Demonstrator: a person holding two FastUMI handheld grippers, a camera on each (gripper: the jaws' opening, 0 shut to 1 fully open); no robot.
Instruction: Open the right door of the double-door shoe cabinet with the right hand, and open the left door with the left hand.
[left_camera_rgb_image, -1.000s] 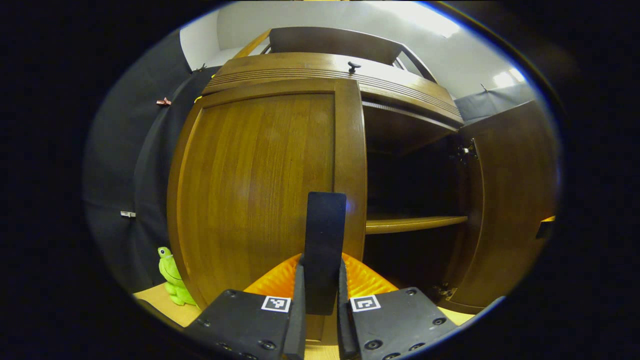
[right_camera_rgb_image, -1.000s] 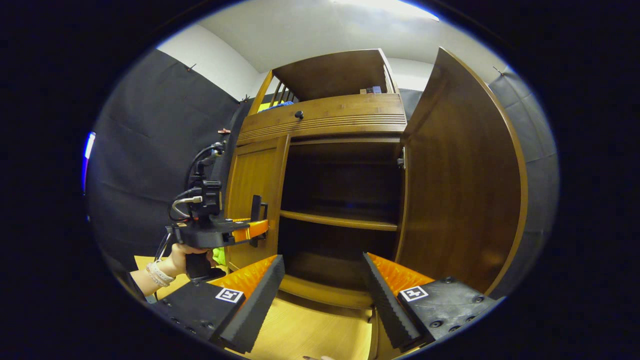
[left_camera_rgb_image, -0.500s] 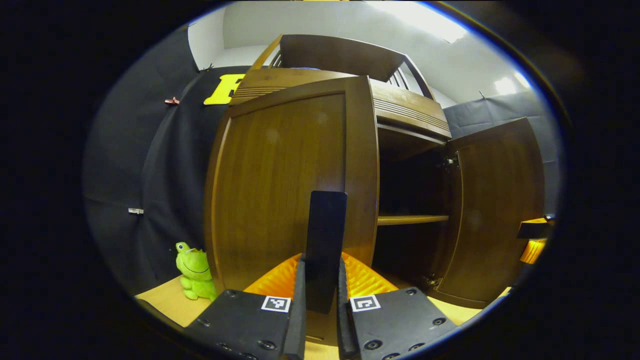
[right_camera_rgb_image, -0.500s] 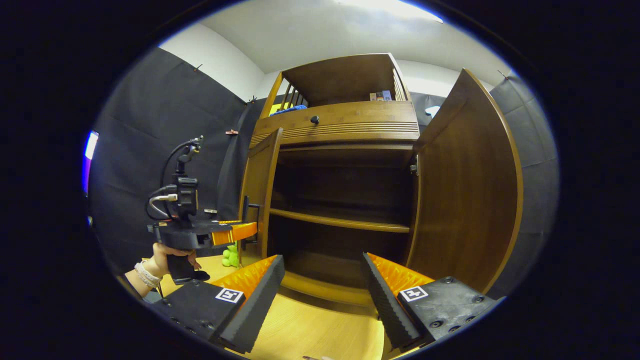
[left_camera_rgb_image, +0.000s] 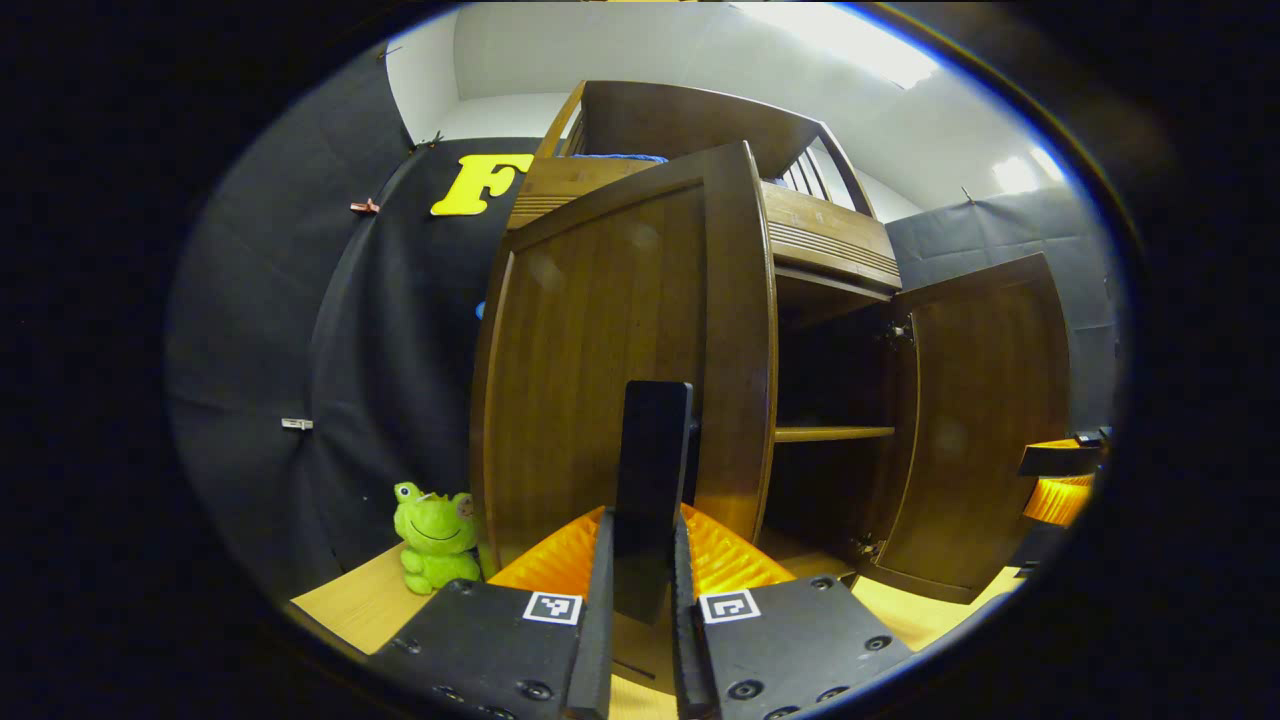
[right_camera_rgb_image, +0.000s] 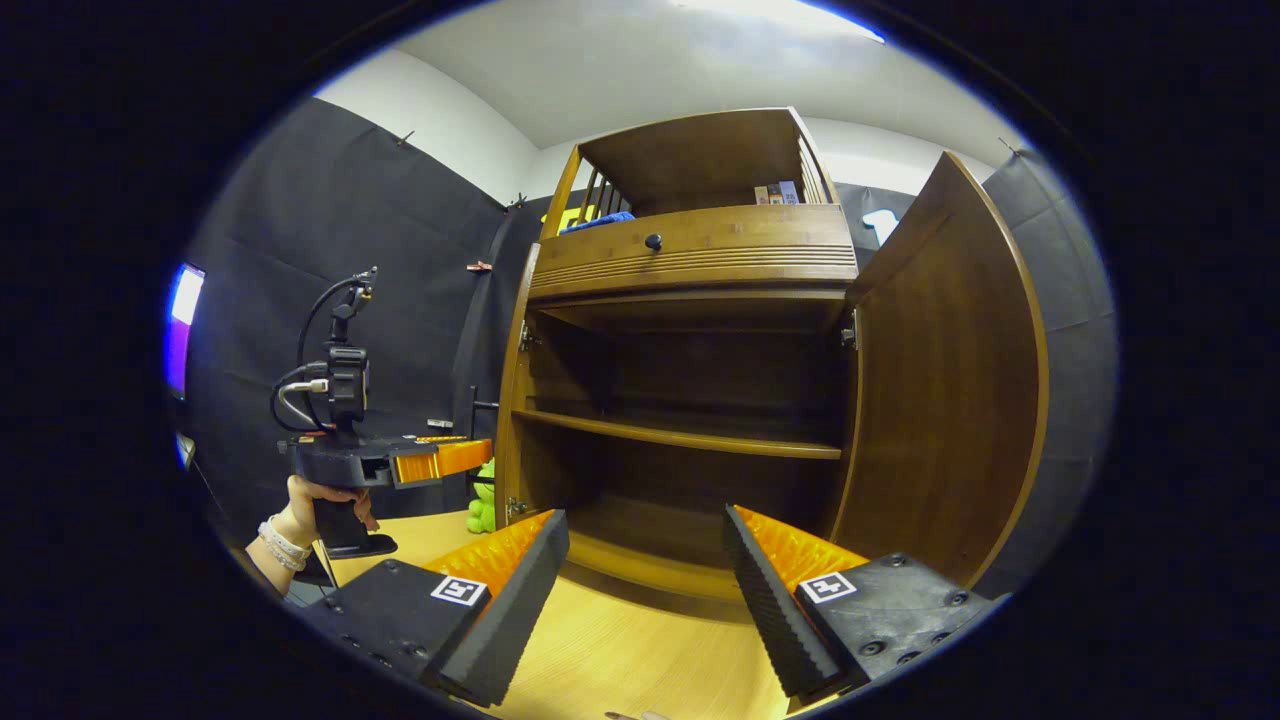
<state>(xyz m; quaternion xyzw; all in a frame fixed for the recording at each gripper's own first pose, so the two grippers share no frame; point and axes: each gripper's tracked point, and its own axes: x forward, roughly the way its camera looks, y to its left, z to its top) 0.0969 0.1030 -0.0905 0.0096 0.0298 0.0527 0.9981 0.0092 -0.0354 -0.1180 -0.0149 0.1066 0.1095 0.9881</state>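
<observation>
Cabinet item: brown wooden double-door shoe cabinet (right_camera_rgb_image: 690, 260) standing on the pale wooden bench (right_camera_rgb_image: 640, 670), interior shelf (right_camera_rgb_image: 680, 438) exposed and bare.

Right door, dark brown wooden panel (right_camera_rgb_image: 940, 400): swung wide on its hinges; we judge this half of the task done. Right hand-held gripper (right_camera_rgb_image: 645, 575): fingers spread apart, holding nothing, set back from the cabinet mouth and apart from the door.

Left door, brown wooden panel (left_camera_rgb_image: 620, 340): partly swung out, seen nearly edge-on in the right gripper view. Left hand-held gripper (left_camera_rgb_image: 640, 590): fingers closed together on the door's flat black upright handle (left_camera_rgb_image: 652, 480), which stands just beside the free edge; both fingers press its sides. The same tool, with the hand (right_camera_rgb_image: 300, 500) holding it, appears in the right gripper view.

Handling note, our judgement: we would carry the handle round in an arc about the left hinges rather than pull straight back, keeping the clamp square on it so it does not slip. We would let go only once the door stands wide.

Adjacent item: green plush frog (left_camera_rgb_image: 435, 535), on the bench near the door's hinge side; we would keep the swing from knocking it.
</observation>
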